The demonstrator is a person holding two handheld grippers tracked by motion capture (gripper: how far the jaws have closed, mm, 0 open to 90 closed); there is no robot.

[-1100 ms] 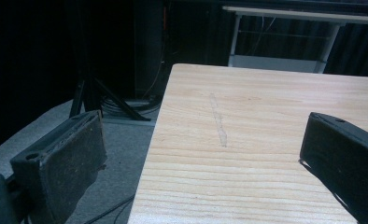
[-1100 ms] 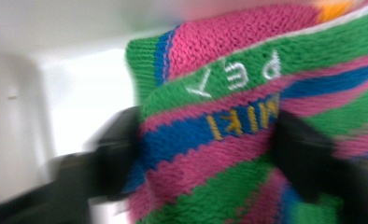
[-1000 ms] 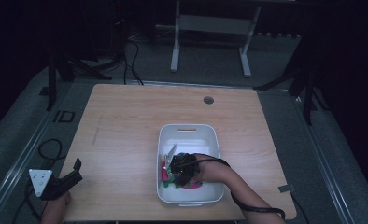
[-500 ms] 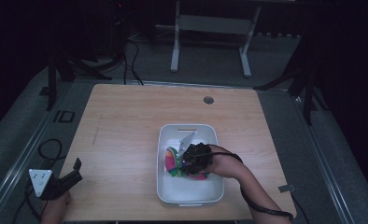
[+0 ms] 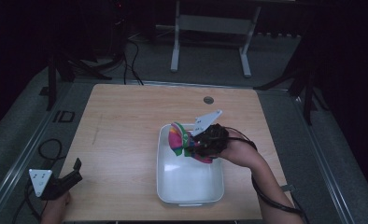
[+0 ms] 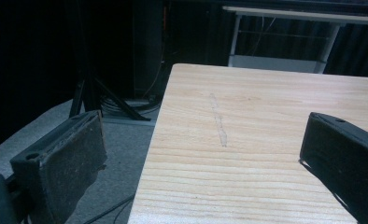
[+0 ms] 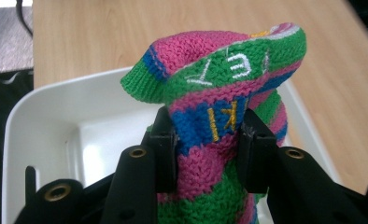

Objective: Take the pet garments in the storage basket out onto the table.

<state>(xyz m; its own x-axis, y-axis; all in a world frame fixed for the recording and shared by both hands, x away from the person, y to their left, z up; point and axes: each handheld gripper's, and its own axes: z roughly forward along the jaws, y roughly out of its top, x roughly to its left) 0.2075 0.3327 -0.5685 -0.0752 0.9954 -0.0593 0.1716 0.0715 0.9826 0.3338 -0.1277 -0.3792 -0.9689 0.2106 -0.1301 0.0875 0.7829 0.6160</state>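
Right gripper view: right gripper (image 7: pixel 205 135) jaws pinching striped knitted sock (image 7: pixel 219 93), held between them above white tub (image 7: pixel 46 121). Left gripper (image 6: pixel 205 154) jaws spread, idle over counter (image 6: pixel 247 112). Progress: sock seemingly lifted out; placement outstanding.

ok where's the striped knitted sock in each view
High view: the pink, green and blue striped knitted sock hangs at centre, over the white plastic tub's far end.
Left gripper view: not in it.
Right gripper view: centre, pinched between the jaws.
Shared landmark: the wooden table.
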